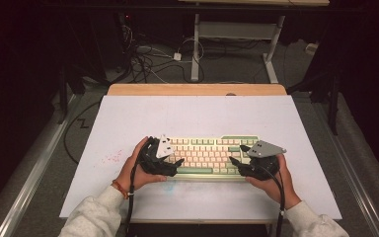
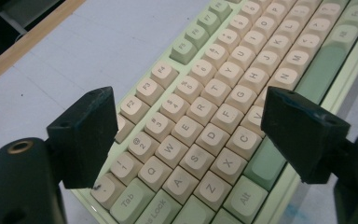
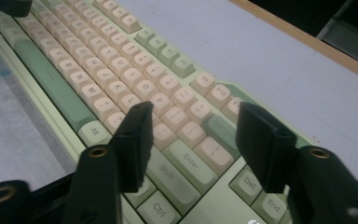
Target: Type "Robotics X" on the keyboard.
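A keyboard with a pale green case and cream and green keys lies near the front of the white board. My left gripper is at its left end, held in a hand. In the left gripper view my left gripper is open, its jaws standing wide apart above the letter keys with nothing between them. My right gripper is at the keyboard's right end. Seen in its own view, the right gripper is open above the Enter and Shift keys, holding nothing.
The white board rests on a wooden table whose edge shows at the back. Faint red marks lie left of the keyboard. Behind the table, cables and a desk frame stand on the floor.
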`<state>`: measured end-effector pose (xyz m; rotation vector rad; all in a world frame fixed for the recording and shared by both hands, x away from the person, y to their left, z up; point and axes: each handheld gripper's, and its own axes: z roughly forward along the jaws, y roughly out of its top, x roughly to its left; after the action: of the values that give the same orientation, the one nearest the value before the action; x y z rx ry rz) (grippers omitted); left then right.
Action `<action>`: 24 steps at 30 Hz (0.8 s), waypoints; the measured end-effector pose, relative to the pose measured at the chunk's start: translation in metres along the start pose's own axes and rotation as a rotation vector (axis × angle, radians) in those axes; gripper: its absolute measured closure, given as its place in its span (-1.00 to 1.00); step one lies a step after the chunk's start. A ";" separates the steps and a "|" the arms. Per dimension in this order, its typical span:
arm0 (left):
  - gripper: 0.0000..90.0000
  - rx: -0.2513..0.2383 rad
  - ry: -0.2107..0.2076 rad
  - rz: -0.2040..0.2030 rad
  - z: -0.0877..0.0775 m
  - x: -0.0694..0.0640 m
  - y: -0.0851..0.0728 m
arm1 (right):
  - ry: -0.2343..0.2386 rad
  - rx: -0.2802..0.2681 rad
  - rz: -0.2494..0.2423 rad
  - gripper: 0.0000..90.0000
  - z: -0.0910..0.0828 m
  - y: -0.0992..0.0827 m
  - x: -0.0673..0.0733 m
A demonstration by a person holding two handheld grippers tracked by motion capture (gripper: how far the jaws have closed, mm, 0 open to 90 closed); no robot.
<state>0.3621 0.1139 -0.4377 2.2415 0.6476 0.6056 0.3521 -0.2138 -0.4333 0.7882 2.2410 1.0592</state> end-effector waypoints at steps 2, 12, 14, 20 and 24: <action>-0.65 0.005 0.012 0.008 0.001 -0.001 0.000 | -0.014 -0.006 0.008 -0.38 0.001 0.000 0.001; -0.65 -0.012 0.036 0.037 0.001 -0.007 0.000 | -0.030 -0.021 0.020 -0.58 0.005 0.000 0.005; -0.65 -0.013 0.039 0.048 0.001 -0.007 0.000 | -0.032 -0.029 0.015 -0.57 0.005 0.001 0.006; -0.65 -0.015 0.060 0.068 -0.002 -0.008 0.001 | -0.027 -0.035 0.004 -0.55 0.003 0.004 0.009; -0.65 -0.017 0.086 0.094 -0.007 -0.010 0.001 | -0.042 -0.048 -0.010 -0.55 0.000 0.006 0.012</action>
<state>0.3508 0.1104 -0.4350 2.2496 0.5804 0.7551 0.3461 -0.2023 -0.4311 0.7713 2.1737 1.0778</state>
